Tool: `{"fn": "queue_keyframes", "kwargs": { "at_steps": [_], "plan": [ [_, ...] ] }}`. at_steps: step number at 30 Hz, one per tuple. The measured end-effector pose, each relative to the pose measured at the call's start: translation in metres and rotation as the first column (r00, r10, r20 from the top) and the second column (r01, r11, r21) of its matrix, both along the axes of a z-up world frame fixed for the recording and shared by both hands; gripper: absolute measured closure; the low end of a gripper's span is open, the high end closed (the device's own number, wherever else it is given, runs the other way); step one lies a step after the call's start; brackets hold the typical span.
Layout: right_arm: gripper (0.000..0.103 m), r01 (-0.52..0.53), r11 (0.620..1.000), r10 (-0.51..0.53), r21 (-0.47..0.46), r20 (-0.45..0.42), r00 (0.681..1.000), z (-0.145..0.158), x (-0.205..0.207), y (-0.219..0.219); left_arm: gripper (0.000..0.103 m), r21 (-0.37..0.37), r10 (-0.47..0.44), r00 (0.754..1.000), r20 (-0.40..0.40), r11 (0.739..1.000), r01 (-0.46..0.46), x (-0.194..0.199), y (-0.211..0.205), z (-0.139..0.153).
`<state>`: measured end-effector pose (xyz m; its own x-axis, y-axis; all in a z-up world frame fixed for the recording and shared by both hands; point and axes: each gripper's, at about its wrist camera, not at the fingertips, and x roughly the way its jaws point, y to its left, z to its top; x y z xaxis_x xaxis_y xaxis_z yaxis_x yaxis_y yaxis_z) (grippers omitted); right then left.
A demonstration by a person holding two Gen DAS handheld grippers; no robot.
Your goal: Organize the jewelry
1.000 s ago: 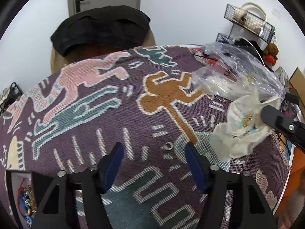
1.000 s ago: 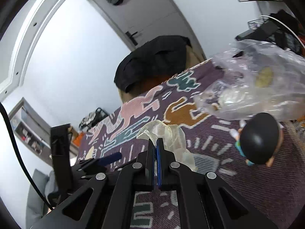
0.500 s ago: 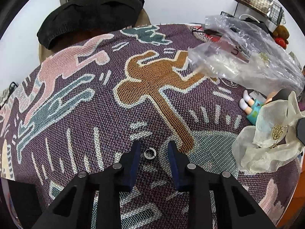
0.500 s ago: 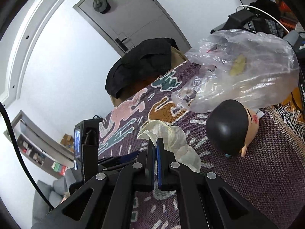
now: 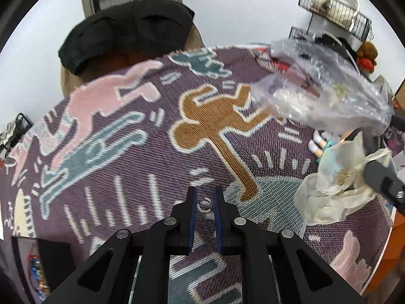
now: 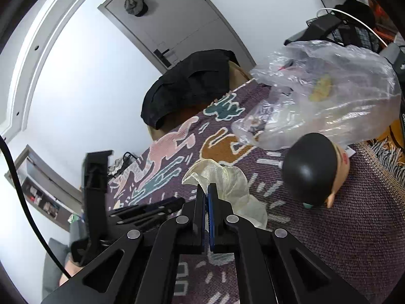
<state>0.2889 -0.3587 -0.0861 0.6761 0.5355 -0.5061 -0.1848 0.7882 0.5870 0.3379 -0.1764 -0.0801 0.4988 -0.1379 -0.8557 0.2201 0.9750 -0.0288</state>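
A small silver ring [image 5: 204, 204] sits between the fingertips of my left gripper [image 5: 204, 202], whose jaws are closed on it just above the patterned purple cloth [image 5: 141, 157]. My right gripper [image 6: 206, 197] is shut on the edge of a cream sheer pouch [image 6: 227, 185], holding it above the cloth. In the left wrist view the pouch [image 5: 339, 179] hangs at the right with gold jewelry [image 5: 343, 177] showing through it. The left gripper also shows in the right wrist view [image 6: 174, 201].
A big clear plastic bag [image 5: 324, 96] lies at the far right of the table. A doll with a black head [image 6: 314, 167] lies beside it. A chair with a black garment [image 5: 126, 27] stands behind the table. A wire rack [image 5: 334, 7] hangs on the wall.
My left gripper has closed from wide open onto the ring and lifted it slightly. The right gripper has kept hold of the pouch and drifted a little.
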Motion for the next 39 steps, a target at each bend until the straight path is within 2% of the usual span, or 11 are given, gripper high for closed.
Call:
{"fn": "queue_keyframes", "kwargs": {
  "at_steps": [13, 19, 25, 32, 39],
  "plan": [
    [0.1, -0.073, 0.997, 0.076, -0.04, 0.081, 0.994, 0.043, -0.015, 0.055, 0.09, -0.048, 0.091, 0.987, 0.13, 0.995, -0.085, -0.053, 0.092, 0.065],
    [0.1, -0.117, 0.991, 0.124, -0.064, 0.109, 0.986, 0.058, -0.023, 0.09, 0.09, -0.07, 0.142, 0.974, 0.174, 0.989, -0.132, -0.078, 0.136, 0.08],
    [0.1, -0.163, 0.982, 0.175, -0.095, 0.127, 0.976, 0.071, -0.031, 0.127, 0.09, -0.114, 0.198, 0.963, 0.18, 0.977, -0.18, -0.096, 0.182, 0.08],
    [0.1, -0.227, 0.963, 0.246, -0.143, 0.127, 0.961, 0.075, -0.037, 0.177, 0.09, -0.172, 0.255, 0.951, 0.176, 0.959, -0.225, -0.105, 0.223, 0.066],
    [0.1, -0.284, 0.94, 0.309, -0.19, 0.12, 0.943, 0.075, -0.039, 0.22, 0.089, -0.254, 0.323, 0.935, 0.145, 0.926, -0.281, -0.102, 0.258, 0.048]
  ]
}}
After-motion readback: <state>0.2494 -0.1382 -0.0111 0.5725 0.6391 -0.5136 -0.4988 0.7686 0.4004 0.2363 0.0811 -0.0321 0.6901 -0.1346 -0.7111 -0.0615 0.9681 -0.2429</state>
